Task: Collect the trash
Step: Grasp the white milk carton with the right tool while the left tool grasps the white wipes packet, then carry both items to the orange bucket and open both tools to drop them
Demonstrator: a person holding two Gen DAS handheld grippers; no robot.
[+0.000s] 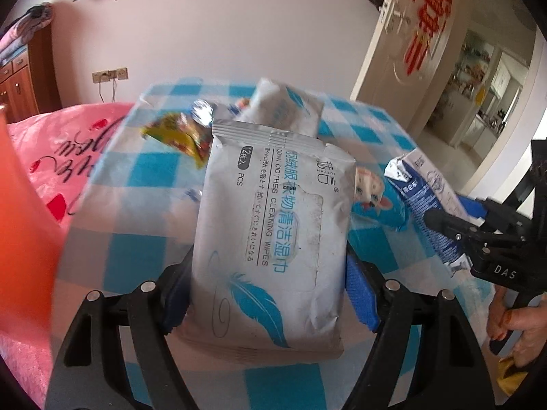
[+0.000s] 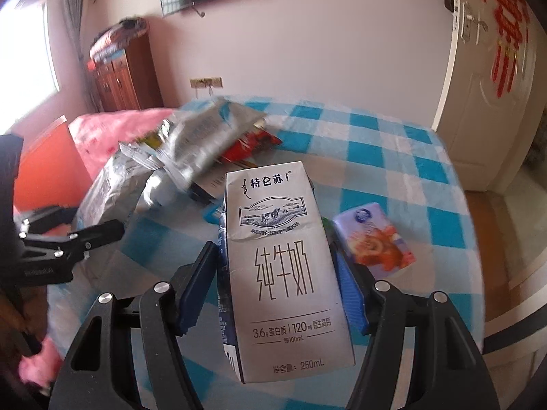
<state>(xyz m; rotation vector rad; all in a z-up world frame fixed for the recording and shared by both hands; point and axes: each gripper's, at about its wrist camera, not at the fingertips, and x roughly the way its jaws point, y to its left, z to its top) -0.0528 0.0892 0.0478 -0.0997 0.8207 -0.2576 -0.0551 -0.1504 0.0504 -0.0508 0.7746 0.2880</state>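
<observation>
Wipes packet [image 1: 270, 239] clenched in left claw [image 1: 266, 266], frame centre, and milk carton [image 2: 280, 266] clenched in right claw [image 2: 277, 280], both lifted clear of checked bench [image 2: 393, 157], presumably for disposal.

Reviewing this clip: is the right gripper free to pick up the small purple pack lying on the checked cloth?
Probably not yet. The right gripper is shut on the milk carton, so its jaws are full. The purple pack lies uncovered just beside it, otherwise unobstructed.
</observation>
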